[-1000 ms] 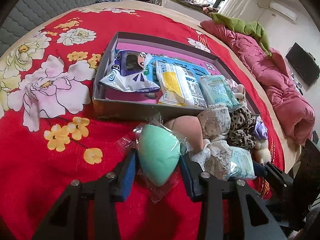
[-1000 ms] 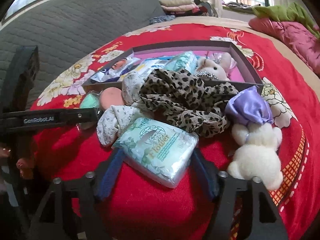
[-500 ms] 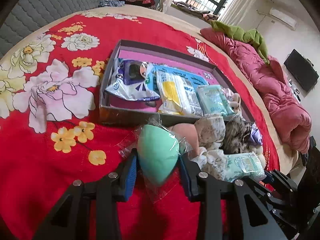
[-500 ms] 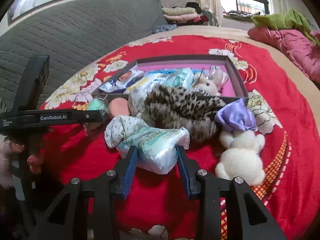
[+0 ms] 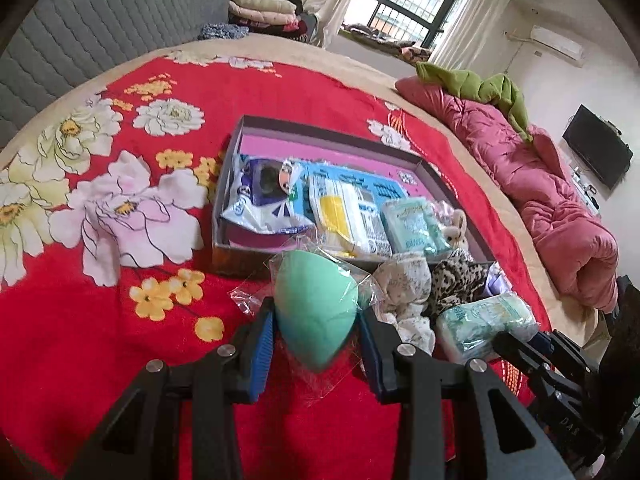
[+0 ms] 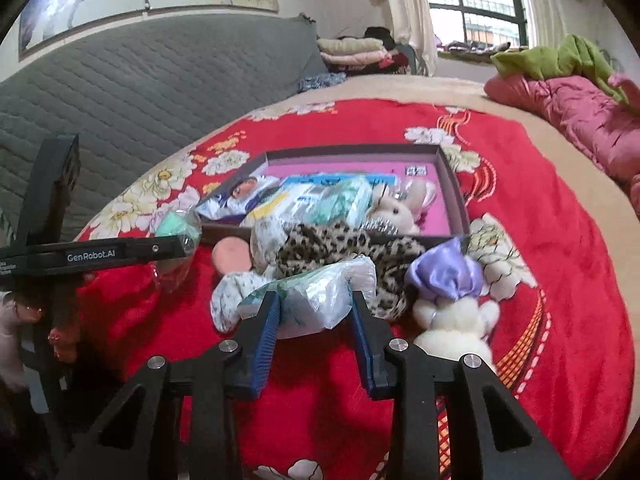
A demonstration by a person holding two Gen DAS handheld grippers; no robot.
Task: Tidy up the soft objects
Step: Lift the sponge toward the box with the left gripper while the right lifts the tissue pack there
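My left gripper (image 5: 316, 328) is shut on a mint-green sponge in clear wrap (image 5: 314, 304) and holds it above the red bedspread, in front of the open box (image 5: 256, 128). My right gripper (image 6: 314, 312) is shut on a pale green tissue pack (image 6: 320, 296), also lifted; it shows in the left wrist view (image 5: 484, 320). The box holds several packets (image 5: 348, 212) and a small plush bunny (image 6: 396, 208). On the bed stay a peach sponge (image 6: 230, 254), floral socks (image 5: 404, 284), a leopard-print cloth (image 6: 340, 244) and a white plush with a purple bow (image 6: 452, 300).
The bed has a red floral bedspread (image 5: 100, 208). A rolled pink quilt (image 5: 552, 200) lies along the right side. A grey padded headboard (image 6: 140, 92) stands behind. Folded clothes (image 5: 260, 8) are stacked near the window.
Both grippers have risen and drawn back from the bed with their loads. The right gripper closed on the tissue pack and lifted it off the pile; the peach sponge stays on the bed.
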